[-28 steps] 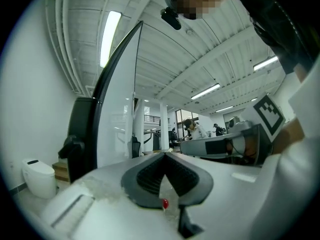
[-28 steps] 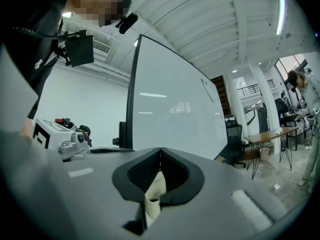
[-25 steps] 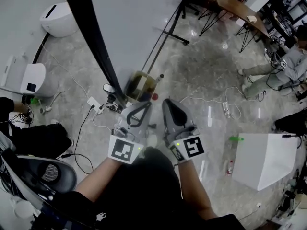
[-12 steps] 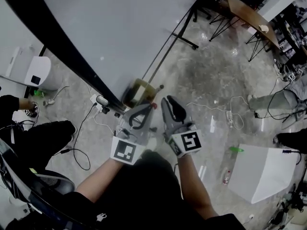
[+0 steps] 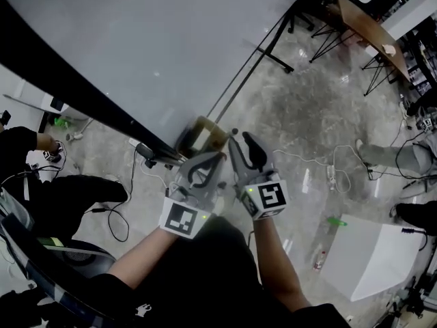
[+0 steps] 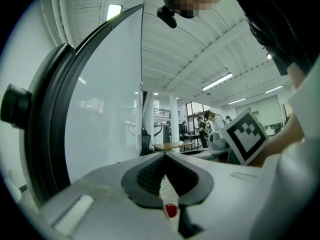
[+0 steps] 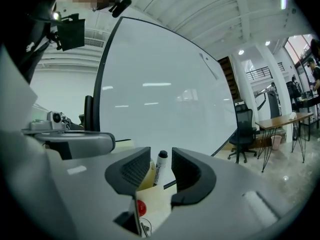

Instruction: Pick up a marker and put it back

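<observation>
A white marker with a black cap (image 7: pixel 161 165) stands upright in a cream holder (image 7: pixel 152 204) at the foot of the whiteboard. My right gripper (image 7: pixel 160 157) straddles it. Its jaws are opening, with a gap on each side of the marker. A red round cap (image 7: pixel 141 208) shows lower in the holder. In the head view the holder (image 5: pixel 202 132) sits just past both grippers, and the marker's tip (image 5: pixel 234 131) pokes up beside the right gripper (image 5: pixel 242 142). My left gripper (image 5: pixel 205 158) hovers beside it, its jaws (image 6: pixel 165 157) shut with nothing between them.
The large whiteboard (image 5: pixel 157 39) with its black frame (image 5: pixel 82 94) fills the upper left. Cables and a power strip (image 5: pixel 147 152) lie on the floor below it. A white box (image 5: pixel 372 255) stands at the right. A person's legs (image 5: pixel 75 193) are at the left.
The head view has swung, so the whiteboard fills more of the picture. Both grippers have stayed at the holder, with the marker's tip beside the right one.
</observation>
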Tool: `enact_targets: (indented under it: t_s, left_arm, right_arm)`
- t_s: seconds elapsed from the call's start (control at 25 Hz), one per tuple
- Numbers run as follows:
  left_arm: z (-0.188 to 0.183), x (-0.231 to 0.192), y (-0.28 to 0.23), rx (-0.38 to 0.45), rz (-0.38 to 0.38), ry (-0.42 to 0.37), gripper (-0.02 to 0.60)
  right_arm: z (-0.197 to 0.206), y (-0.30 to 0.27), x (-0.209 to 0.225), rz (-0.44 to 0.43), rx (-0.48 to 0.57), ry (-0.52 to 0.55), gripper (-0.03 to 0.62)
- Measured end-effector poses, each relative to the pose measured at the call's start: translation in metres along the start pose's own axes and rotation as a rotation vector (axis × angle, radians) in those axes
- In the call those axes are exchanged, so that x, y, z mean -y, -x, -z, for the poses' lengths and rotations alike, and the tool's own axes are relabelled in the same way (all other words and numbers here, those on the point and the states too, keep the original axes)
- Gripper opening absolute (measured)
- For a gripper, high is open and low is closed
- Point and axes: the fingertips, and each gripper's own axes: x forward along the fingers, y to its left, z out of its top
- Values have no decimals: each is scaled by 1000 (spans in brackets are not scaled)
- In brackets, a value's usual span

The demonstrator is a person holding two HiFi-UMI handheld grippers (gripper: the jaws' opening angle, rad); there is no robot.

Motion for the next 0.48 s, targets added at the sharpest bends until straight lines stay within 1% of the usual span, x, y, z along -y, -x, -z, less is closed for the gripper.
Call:
enact_targets:
  t_s: [0.2,0.48]
  left_arm:
    - [-1,-1,1,5,-22,3,3]
    - [-4,-2,4,5,-32,-8,3]
  right_arm:
    - [7,-11,0,-31,-31,-21,158]
    - [13,-22,-3,-57,-44,-23,158]
